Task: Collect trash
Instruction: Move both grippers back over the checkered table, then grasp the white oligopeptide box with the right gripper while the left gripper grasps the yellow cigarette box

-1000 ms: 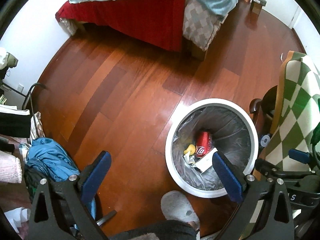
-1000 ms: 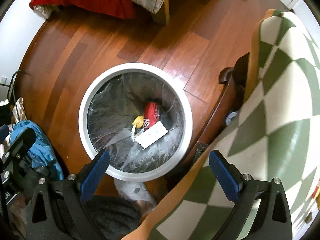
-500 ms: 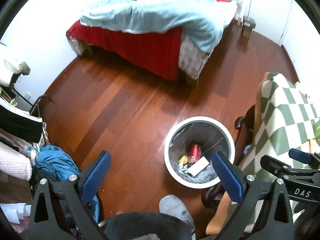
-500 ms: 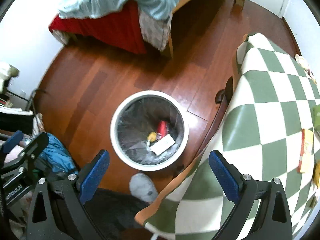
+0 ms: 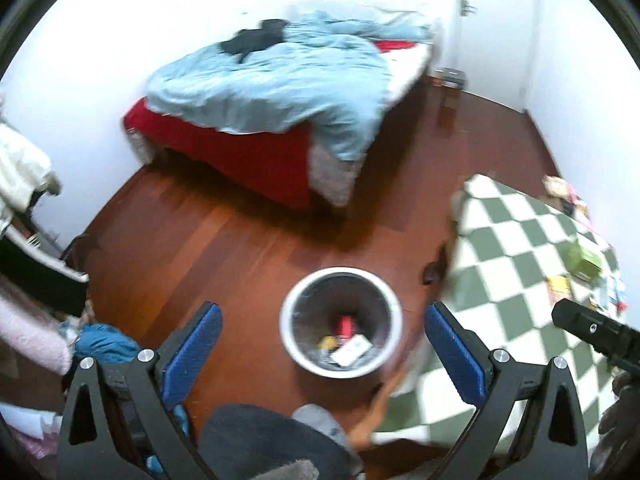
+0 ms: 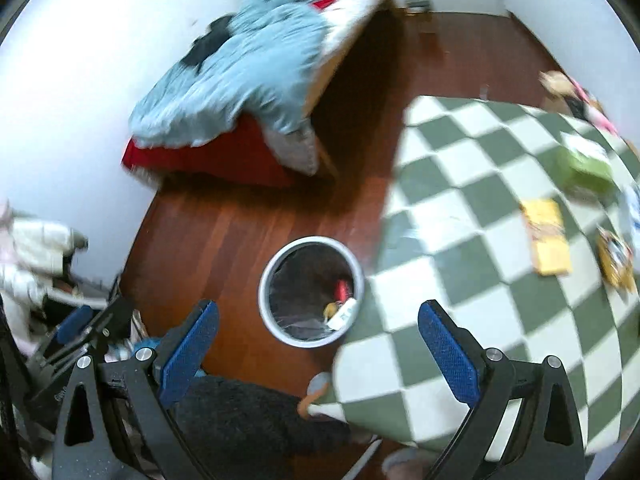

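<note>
Left gripper (image 5: 323,354) jaws spread wide, empty, high above floor. Right gripper (image 6: 318,344) likewise apart, empty. Trash bin (image 5: 304,356) at lower centre of left view, between blue pads (image 5: 192,350), lined with clear bag; red can (image 5: 346,325), white card (image 5: 352,350) and yellow scrap inside. Checkered tablecloth (image 6: 460,216) fills right of right view; yellow packet (image 6: 546,242), green item (image 6: 586,168) and another wrapper (image 6: 616,260) lying on it, blurred. Bed (image 5: 276,92) upper centre.
</note>
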`<move>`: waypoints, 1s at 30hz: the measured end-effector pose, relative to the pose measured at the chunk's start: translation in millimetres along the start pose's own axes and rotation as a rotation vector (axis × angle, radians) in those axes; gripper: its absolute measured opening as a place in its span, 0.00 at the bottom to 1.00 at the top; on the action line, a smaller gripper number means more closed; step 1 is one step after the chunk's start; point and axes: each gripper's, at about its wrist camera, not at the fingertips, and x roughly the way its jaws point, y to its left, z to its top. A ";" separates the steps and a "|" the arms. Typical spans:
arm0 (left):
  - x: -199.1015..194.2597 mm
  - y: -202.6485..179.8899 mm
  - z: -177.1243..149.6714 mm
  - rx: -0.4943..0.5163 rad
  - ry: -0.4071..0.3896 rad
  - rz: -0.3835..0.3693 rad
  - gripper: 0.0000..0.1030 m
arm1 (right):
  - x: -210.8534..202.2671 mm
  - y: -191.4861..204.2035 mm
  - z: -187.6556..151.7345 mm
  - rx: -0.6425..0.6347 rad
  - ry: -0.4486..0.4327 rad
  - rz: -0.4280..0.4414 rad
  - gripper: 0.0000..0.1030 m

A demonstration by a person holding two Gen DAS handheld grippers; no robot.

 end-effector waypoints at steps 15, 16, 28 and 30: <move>130.9 -315.4 -0.5 0.271 0.344 -0.288 1.00 | -42.0 -343.7 39.8 0.442 -0.021 -0.326 0.71; 144.0 -335.3 -2.2 0.280 0.382 -0.312 1.00 | -38.9 -359.4 43.4 0.446 -0.010 -0.342 0.71; 196.4 -408.7 -17.6 0.307 0.503 -0.288 0.81 | 15.9 -435.7 79.1 0.437 0.096 -0.403 0.66; 194.3 -410.2 -19.4 0.312 0.487 -0.272 0.78 | 25.6 -438.8 78.3 0.438 0.110 -0.394 0.59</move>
